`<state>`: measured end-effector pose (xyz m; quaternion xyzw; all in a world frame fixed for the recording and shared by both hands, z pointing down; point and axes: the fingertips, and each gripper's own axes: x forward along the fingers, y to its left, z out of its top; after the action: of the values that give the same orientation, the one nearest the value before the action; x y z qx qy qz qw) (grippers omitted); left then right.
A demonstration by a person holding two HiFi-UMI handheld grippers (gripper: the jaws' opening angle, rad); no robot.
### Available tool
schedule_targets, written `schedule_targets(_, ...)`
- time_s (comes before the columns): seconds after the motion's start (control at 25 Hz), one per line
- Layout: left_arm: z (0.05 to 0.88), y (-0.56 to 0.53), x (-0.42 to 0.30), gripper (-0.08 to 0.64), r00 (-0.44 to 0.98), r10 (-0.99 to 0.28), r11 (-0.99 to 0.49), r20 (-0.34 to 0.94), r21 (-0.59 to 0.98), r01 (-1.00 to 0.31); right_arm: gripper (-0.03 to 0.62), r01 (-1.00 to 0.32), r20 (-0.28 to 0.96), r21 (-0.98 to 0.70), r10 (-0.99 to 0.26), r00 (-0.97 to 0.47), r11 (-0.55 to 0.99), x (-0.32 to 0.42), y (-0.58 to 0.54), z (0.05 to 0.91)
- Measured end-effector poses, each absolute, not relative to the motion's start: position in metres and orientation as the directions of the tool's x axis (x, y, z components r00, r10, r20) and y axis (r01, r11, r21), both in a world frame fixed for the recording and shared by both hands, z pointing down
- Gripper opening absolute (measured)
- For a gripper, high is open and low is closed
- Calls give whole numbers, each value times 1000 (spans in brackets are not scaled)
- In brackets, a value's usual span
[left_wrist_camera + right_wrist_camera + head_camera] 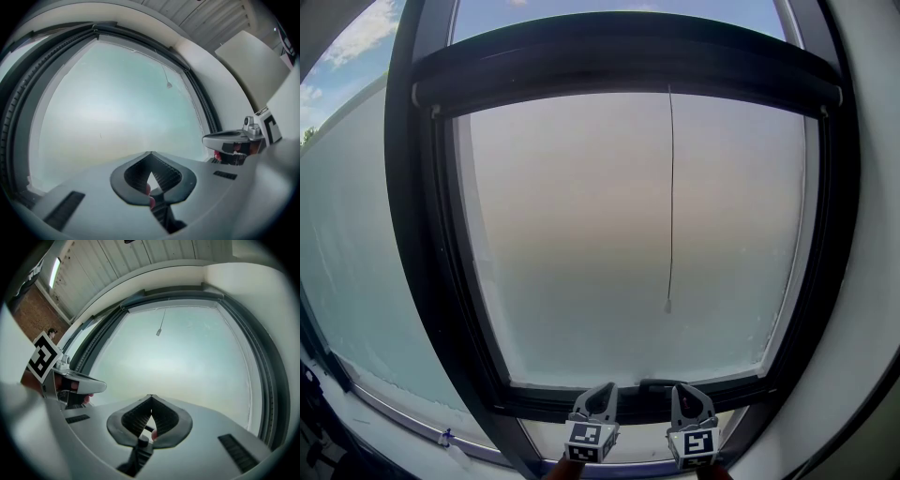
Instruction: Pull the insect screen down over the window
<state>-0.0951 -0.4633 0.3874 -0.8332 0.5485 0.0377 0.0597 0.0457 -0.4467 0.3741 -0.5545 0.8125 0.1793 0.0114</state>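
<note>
We find the insect screen point(581, 234) spanning the window frame point(422, 234) from the top roller box point(628, 58) to the lower rail, with a pull cord point(671, 197) hanging before it. The left tongs point(602, 392) and right tongs point(684, 392) sit side by side near that rail, both clenched and holding nothing.

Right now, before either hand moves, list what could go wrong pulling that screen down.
1. The cord is thin and its end knob is small, so the tongs may miss it or slip off.
2. Both the left tongs and right tongs are shut and sit low by the window frame. Reaching up, they could knock the glass.
</note>
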Motion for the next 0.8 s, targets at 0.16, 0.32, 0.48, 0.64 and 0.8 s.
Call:
schedule_targets(0.16,363,-476,-101,3,393,-901,-386,-184,-74,-920,3,-912,-275,263,-882,-383,314,42,-457,345)
schedule_targets(0.32,334,-480,-101,3,381,-891,-362,-248,-120,-925,3,-915,-346,253,-854,-390,315,35,-462,318)
schedule_targets(0.48,297,-484,-102,3,365,-876,-330,-313,-161,-930,3,-920,-419,258,-824,-381,295,34,-464,282)
schedule_targets(0.64,254,-486,-99,3,369,-846,-319,-384,-189,-929,3,-918,-491,283,-780,-387,277,33,-464,240)
schedule_targets(0.8,223,-483,-89,3,398,-818,-336,-414,-218,-916,3,-915,-553,302,-734,-395,266,32,-453,204)
